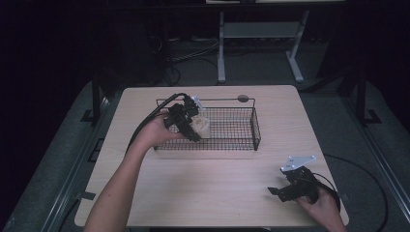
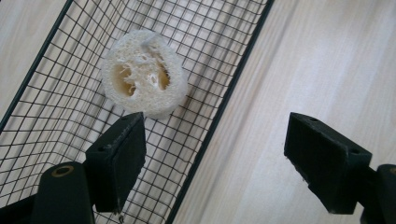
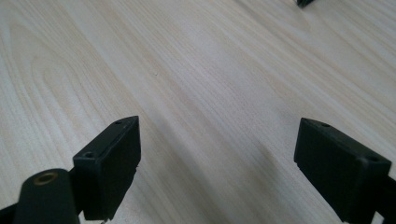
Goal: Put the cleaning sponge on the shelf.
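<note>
- No legible text, label, brand, number or sign in the high view, the left gripper view or the right gripper view.
</note>
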Tool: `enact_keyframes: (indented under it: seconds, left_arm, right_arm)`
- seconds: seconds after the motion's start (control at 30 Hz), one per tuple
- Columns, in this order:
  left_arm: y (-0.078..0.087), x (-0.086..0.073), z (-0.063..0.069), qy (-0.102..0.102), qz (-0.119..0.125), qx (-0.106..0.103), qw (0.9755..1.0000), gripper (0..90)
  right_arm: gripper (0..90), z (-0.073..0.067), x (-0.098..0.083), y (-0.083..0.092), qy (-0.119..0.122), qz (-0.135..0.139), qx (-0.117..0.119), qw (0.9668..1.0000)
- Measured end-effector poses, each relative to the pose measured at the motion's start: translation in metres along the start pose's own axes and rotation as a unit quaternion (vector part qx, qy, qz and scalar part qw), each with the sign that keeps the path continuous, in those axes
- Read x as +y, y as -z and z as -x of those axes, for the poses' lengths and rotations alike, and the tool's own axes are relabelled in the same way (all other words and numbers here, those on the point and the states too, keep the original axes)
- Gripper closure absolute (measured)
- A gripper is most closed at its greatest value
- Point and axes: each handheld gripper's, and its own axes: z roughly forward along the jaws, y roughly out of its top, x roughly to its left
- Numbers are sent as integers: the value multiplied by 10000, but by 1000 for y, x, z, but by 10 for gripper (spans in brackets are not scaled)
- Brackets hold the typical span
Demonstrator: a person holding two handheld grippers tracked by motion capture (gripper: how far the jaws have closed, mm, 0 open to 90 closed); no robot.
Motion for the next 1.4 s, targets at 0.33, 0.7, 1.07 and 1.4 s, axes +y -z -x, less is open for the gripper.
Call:
enact_keyframes:
  seconds: [0.33,0.7,1.07,1.4]
  left_arm:
    - [6,-12,12,10,135,-13,9999,202]
    - [11,-26,25,-38,200,46,9998,203]
    - [12,-43,36,-59,254,75,9996,203]
    - [12,-57,51,-105,307,83,9994,203]
  right_arm:
    - [143,0,0,0,9,-9,-17,10000]
    - [144,0,0,-1,15,-27,-17,10000]
    - [143,0,1,-1,17,-26,-27,10000]
    - [144,0,0,-1,3,-33,-25,10000]
